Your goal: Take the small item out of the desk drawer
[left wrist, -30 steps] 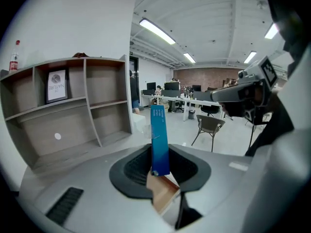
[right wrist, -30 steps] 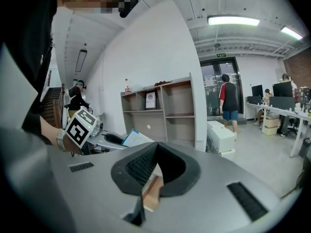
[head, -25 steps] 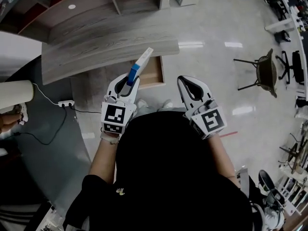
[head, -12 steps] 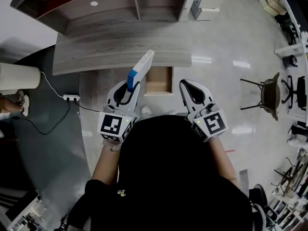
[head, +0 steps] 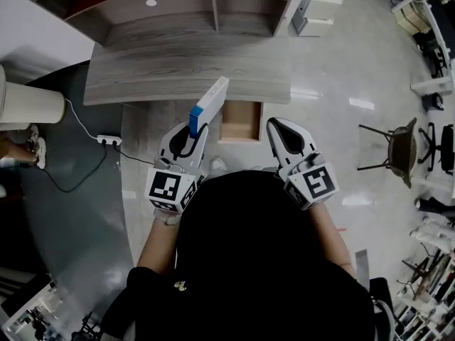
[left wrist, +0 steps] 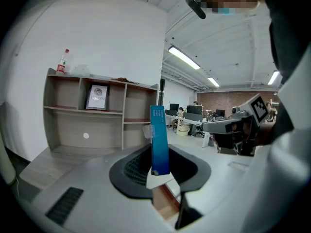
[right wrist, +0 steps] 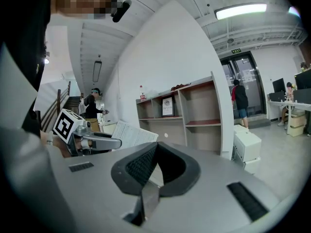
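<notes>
In the head view my left gripper (head: 190, 132) is shut on the lower end of a slim blue and white box (head: 208, 105), which sticks up and tilts to the right over the desk's front edge. The left gripper view shows the box (left wrist: 158, 140) upright between the jaws of that gripper (left wrist: 158, 171). Just right of it the wooden desk drawer (head: 239, 121) stands pulled out under the grey desk (head: 188, 66); its inside looks bare. My right gripper (head: 274, 124) hovers beside the drawer, shut with nothing in it, and looks the same (right wrist: 154, 147) in its own view.
A shelf unit (head: 178, 6) rises at the back of the desk. A power strip (head: 108, 141) with a cable lies on the floor at left, near a white cylinder (head: 32, 105). A small white cabinet (head: 316, 6) and a chair (head: 398, 141) stand to the right.
The view has shifted, so the desk, shelves and open drawer show more fully and lower in the frame. Both grippers keep their pose; the left still holds the box.
</notes>
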